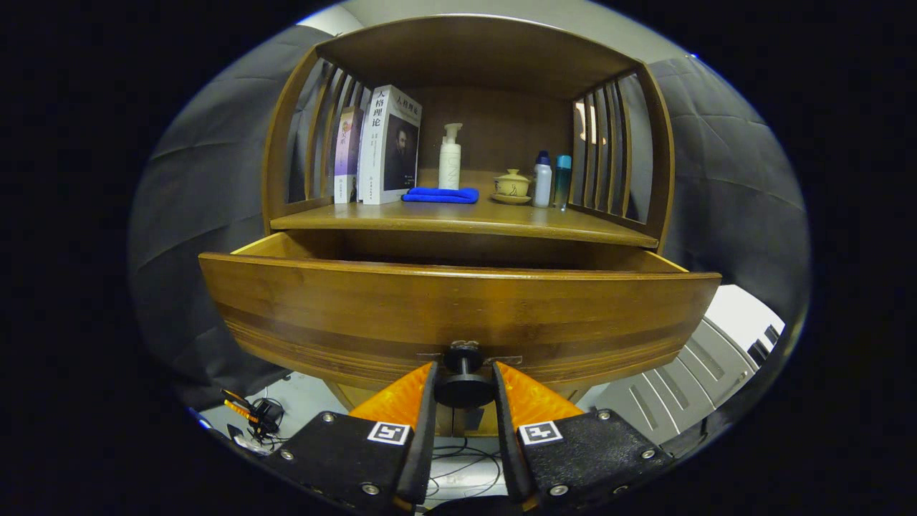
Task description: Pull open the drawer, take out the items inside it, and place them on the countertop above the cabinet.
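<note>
A wooden drawer [458,308] stands pulled out from the cabinet, just beyond my fingers. Its front panel hides whatever lies inside. The dark round drawer knob [463,387] sits between my two fingers, and both press on its sides. My gripper [464,367] is shut on that knob, level with the lower edge of the drawer front. Above the drawer runs the wooden countertop [573,226], with a bare strip along its front edge.
On the countertop stand two books [390,143], a white pump bottle [450,158], a folded blue cloth [440,194], a lidded ceramic cup [511,185] and two small bottles [543,179]. Slatted side walls [609,143] and a wooden top enclose it. Cables [258,416] lie on the floor.
</note>
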Tool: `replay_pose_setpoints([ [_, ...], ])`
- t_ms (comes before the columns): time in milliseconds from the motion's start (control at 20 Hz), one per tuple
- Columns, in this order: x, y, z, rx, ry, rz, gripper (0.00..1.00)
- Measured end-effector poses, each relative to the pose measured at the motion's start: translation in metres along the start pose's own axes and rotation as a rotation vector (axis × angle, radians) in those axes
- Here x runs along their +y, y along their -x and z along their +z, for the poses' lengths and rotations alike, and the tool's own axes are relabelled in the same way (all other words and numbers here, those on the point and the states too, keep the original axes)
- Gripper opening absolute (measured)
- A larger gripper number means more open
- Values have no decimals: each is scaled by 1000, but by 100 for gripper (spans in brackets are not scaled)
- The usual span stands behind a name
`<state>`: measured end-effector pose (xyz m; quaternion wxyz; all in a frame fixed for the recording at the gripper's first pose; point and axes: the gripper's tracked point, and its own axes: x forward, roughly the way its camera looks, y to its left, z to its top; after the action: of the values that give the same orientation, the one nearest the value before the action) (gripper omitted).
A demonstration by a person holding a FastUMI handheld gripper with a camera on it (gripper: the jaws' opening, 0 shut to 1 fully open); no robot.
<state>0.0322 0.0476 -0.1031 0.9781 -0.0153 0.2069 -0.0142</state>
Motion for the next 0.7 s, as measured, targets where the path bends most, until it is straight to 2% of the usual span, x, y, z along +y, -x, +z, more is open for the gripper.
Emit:
replay_pose_setpoints([
  [550,-1,49,-25,27,9,10,41],
  [700,1,48,-25,24,-9,23,41],
])
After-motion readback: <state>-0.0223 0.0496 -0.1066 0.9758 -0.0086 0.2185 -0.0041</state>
